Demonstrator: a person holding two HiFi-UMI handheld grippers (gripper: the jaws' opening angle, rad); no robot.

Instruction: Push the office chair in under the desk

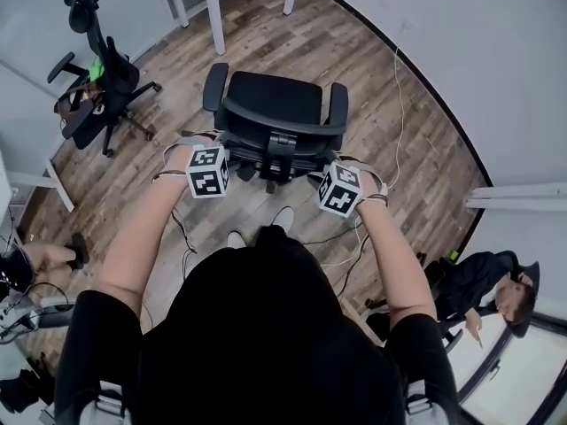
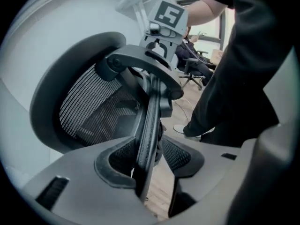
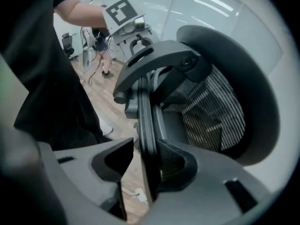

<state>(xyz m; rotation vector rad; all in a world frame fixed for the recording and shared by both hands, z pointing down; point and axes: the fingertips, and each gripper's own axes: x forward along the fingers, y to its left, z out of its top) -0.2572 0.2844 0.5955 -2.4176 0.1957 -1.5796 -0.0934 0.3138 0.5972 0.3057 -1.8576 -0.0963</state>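
The black office chair [image 1: 275,103] stands on the wood floor in front of me, its seat facing the white desk [image 1: 215,7] at the top of the head view. My left gripper [image 1: 230,149] is at the left end of the backrest's top rim and my right gripper [image 1: 324,165] at the right end. In the left gripper view the backrest rim [image 2: 151,121] runs between the jaws of the left gripper [image 2: 150,162], with floor showing beside it. The right gripper [image 3: 140,165] also straddles the rim [image 3: 145,125], with a gap on its left side. Both are open.
A second black chair [image 1: 102,82] with a bag on it stands at the far left. White cables [image 1: 399,104] trail over the floor at the right, along a curved white wall. A person in dark clothes [image 1: 483,277] sits at the lower right. My feet [image 1: 282,218] are just behind the chair.
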